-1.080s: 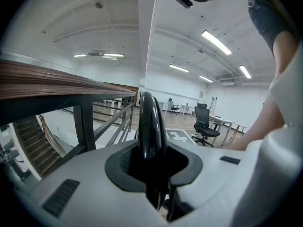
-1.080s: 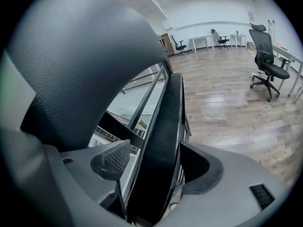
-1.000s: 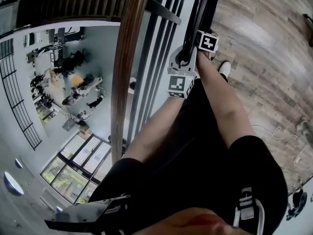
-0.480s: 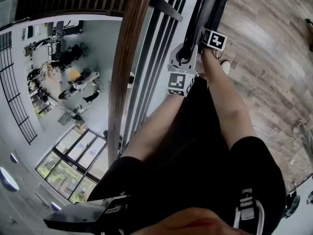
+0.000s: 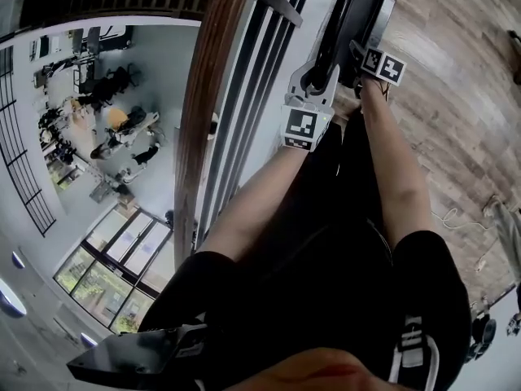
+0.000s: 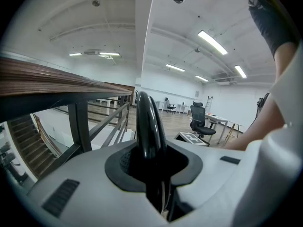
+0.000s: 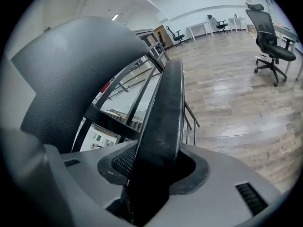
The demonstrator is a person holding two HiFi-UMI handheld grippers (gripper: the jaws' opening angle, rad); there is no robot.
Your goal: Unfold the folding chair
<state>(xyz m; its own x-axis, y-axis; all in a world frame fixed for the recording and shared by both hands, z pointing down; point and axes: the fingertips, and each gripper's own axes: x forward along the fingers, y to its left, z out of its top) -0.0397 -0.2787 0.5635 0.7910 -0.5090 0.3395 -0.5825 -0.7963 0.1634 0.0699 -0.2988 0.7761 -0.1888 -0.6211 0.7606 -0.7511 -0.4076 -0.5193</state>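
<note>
Chair [image 5: 372, 10] | left tool [image 6: 151, 161] clamps tube [image 6: 147, 122] | right tool [image 7: 156, 170] — jaws closing on seat [image 7: 165, 103]

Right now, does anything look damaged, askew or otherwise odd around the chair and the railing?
Nothing stands out. The folding chair is folded, beside the railing. The left gripper clamps its glossy tube, and the right gripper is closing its jaws on the flat panel between them. No damage shows.

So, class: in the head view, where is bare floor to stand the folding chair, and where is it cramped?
Free: the grey-brown plank floor right of the black folding chair, as far as the thin white cable. Cramped: the left side, where the brown wooden handrail and dark metal bars stand close beside the chair.
</note>
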